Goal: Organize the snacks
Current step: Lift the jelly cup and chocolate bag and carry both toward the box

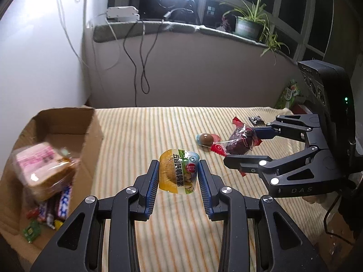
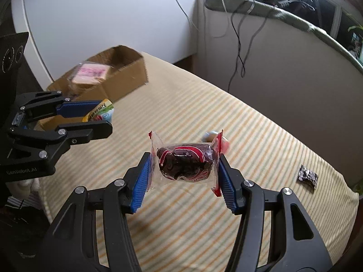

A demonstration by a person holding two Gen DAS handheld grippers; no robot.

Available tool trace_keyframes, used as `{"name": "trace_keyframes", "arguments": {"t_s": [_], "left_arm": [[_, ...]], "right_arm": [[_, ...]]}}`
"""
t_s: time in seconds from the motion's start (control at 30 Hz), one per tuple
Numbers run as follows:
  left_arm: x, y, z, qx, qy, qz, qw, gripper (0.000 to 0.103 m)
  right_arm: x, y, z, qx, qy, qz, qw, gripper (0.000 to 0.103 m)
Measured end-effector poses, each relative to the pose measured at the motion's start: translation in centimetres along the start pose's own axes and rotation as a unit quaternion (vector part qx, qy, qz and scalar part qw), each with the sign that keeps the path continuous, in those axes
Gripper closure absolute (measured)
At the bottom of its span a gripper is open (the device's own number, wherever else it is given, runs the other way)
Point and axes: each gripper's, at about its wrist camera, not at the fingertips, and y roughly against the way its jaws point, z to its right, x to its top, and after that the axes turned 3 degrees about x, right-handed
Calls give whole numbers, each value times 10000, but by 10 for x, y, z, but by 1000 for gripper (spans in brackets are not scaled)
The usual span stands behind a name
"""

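My left gripper (image 1: 178, 172) is shut on a yellow-green quail egg packet (image 1: 178, 171) and holds it above the striped cloth; it also shows in the right wrist view (image 2: 101, 114). My right gripper (image 2: 185, 165) is shut on a clear-and-red wrapped dark date snack (image 2: 185, 164), held above the cloth; it shows in the left wrist view (image 1: 240, 144) too. A cardboard box (image 1: 65, 122) at the left holds a bread pack (image 1: 43, 170) and candy bars (image 1: 61, 204). A round chocolate candy (image 1: 206, 138) lies on the cloth.
A small black packet (image 2: 307, 176) lies at the far right of the striped table cloth (image 1: 140, 131). A green packet (image 1: 289, 95) sits at the table's back right. Cables hang down the wall behind. A potted plant (image 1: 247, 23) stands on the window sill.
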Motion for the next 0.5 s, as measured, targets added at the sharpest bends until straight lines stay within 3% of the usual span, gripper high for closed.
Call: {"name": "trace_keyframes", "arguments": {"t_s": [0.5], "left_arm": [[-21, 50, -60, 496, 466, 327, 9971, 70]], "right_arm": [[42, -8, -75, 412, 526, 212, 9975, 44]]}}
